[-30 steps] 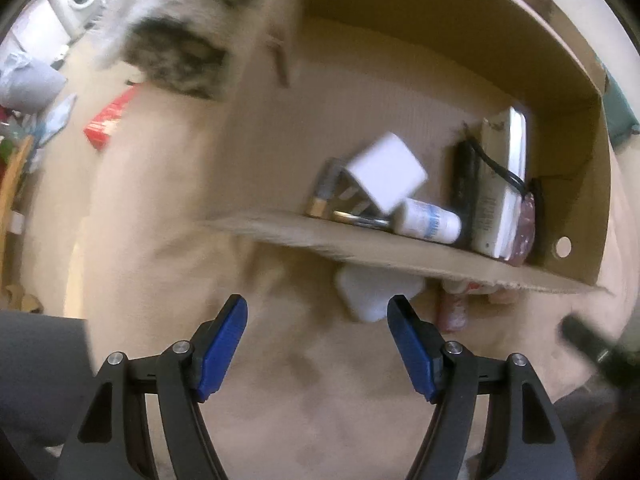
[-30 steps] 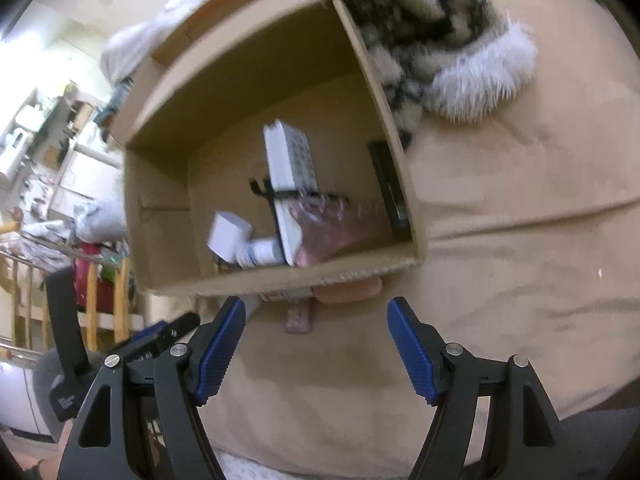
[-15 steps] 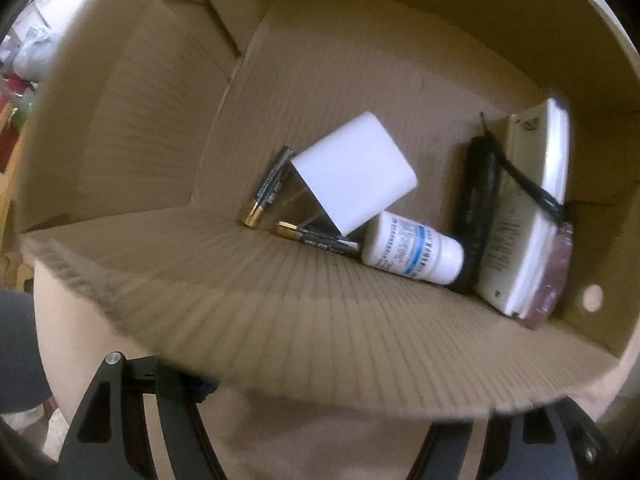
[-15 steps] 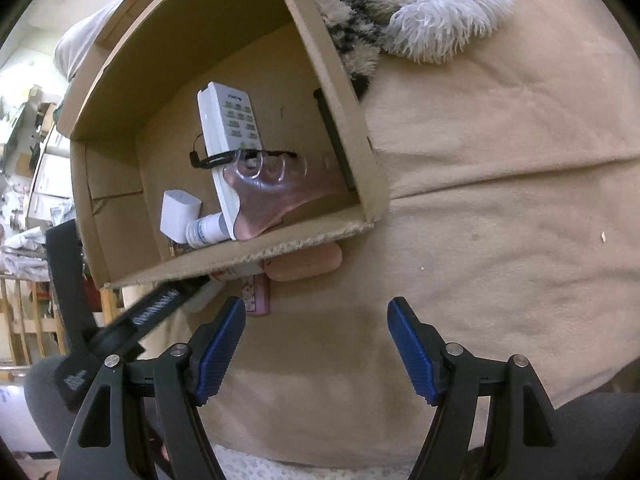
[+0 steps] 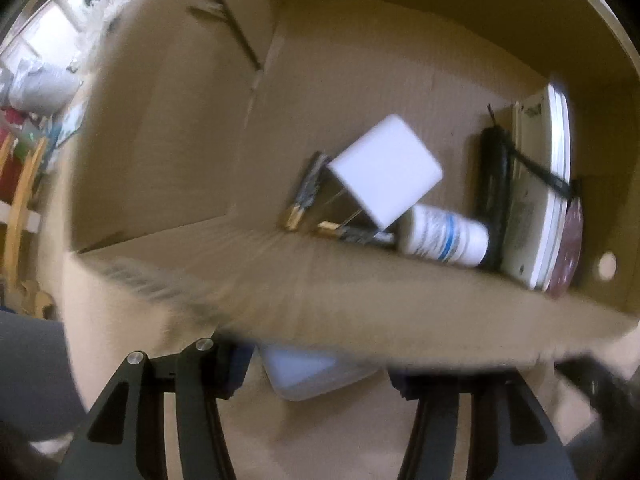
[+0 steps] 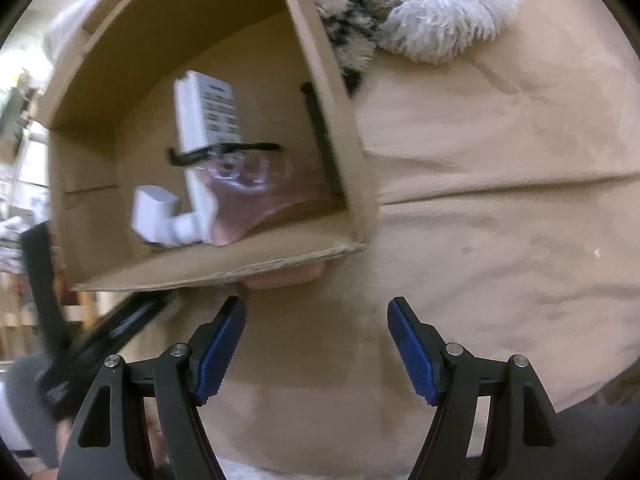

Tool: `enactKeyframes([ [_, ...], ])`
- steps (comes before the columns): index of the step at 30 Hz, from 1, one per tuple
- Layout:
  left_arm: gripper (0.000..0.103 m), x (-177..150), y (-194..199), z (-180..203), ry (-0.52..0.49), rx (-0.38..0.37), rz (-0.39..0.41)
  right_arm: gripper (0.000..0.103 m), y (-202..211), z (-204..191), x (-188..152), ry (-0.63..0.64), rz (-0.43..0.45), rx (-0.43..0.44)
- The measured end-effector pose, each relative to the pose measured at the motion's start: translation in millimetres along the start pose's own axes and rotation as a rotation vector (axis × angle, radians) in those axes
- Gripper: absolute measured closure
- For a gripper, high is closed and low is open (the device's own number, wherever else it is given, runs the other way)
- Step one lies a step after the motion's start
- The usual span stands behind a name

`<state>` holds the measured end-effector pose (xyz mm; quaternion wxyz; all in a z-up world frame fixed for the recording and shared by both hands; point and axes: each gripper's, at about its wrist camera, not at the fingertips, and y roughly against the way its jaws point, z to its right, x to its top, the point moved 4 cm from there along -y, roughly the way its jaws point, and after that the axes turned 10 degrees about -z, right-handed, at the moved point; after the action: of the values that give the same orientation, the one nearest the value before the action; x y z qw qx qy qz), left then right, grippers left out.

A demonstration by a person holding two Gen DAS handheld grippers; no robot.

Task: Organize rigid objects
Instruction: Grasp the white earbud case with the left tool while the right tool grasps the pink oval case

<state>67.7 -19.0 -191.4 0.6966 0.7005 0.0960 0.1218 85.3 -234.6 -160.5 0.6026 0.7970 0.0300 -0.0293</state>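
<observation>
My left gripper (image 5: 320, 364) and right gripper (image 6: 316, 344) both hang spread before the cardboard box (image 6: 256, 258)

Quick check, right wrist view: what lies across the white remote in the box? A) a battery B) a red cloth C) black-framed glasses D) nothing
C: the black-framed glasses lie across the white remote inside the cardboard box.
</observation>
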Motion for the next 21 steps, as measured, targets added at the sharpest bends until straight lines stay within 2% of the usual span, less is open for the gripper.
enactKeyframes([
  [2, 0.052, -6, 7, -7, -0.029, 0.016, -0.004, 0.026, -6, 0, 5, 0.013, -0.002, -0.055],
  [4, 0.053, -9, 14, -13, -0.041, 0.008, -0.001, 0.026, -11, -4, 8, 0.03, -0.003, -0.066],
  [5, 0.063, -6, 18, -17, -0.048, 0.006, 0.003, 0.026, -15, -9, 9, 0.052, -0.013, -0.076],
  [6, 0.098, -5, 22, -20, -0.069, 0.012, 0.004, 0.026, -19, -13, 10, 0.077, -0.021, -0.102],
  [10, 0.098, -1, 37, -38, -0.08, 0.031, 0.015, 0.026, -30, -32, 12, 0.158, -0.011, -0.167],
  [12, 0.098, -3, 31, -42, -0.092, 0.006, -0.01, 0.026, -32, -39, 16, 0.189, 0.011, -0.187],
  [14, 0.094, -3, 27, -59, -0.037, -0.049, -0.05, 0.026, -34, -44, 20, 0.198, 0.028, -0.192],
  [17, 0.069, -8, 19, -64, -0.004, -0.103, -0.066, 0.026, -38, -50, 24, 0.223, 0.043, -0.216],
  [18, 0.053, -7, 18, -61, -0.009, -0.094, -0.067, 0.025, -38, -54, 26, 0.236, 0.053, -0.229],
  [19, 0.043, -8, 18, -55, -0.018, -0.082, -0.057, 0.025, -39, -57, 26, 0.252, 0.062, -0.243],
  [21, 0.039, -15, 18, -41, -0.084, -0.056, -0.039, 0.025, -38, -63, 25, 0.277, 0.078, -0.259],
])
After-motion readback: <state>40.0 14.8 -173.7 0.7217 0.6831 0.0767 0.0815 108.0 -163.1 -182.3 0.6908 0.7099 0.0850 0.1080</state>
